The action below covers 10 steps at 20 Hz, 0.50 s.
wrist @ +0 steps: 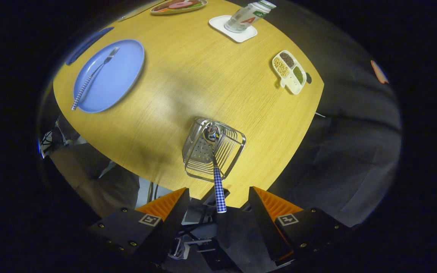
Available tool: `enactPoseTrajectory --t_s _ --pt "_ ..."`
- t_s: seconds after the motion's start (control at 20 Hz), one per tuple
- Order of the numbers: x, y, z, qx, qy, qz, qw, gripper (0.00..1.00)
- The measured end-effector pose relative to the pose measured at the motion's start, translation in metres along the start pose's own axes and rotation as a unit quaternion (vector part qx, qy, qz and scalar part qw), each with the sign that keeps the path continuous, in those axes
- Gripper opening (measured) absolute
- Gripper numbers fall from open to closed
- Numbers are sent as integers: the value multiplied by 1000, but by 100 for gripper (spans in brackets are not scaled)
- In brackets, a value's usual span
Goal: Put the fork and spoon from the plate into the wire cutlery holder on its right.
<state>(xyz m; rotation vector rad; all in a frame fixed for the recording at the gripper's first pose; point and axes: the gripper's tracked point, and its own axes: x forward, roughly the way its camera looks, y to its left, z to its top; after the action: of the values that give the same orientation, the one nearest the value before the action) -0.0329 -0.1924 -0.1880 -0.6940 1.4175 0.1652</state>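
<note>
One piece down: the spoon point(216, 167) is stood bowl-down in the holder point(212, 149), its handle poking up between the fingers of the gripper point(218, 206), which are spread wide and touch nothing. The fork point(94, 76) is left on the plate point(121, 74), well apart. That handle could get clipped on the pull-back, probably tipping the light holder. The gripper is held high, aimed steeply down.
</note>
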Motion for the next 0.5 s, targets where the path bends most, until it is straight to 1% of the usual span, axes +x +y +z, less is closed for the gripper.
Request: enactPoseTrajectory --t_s 0.1,0.3,0.5 --pt "-15 7 7 15 -28 -2 999 95" --pt "-38 32 27 35 -90 16 995 95" --pt "-58 63 55 54 -164 34 984 95"
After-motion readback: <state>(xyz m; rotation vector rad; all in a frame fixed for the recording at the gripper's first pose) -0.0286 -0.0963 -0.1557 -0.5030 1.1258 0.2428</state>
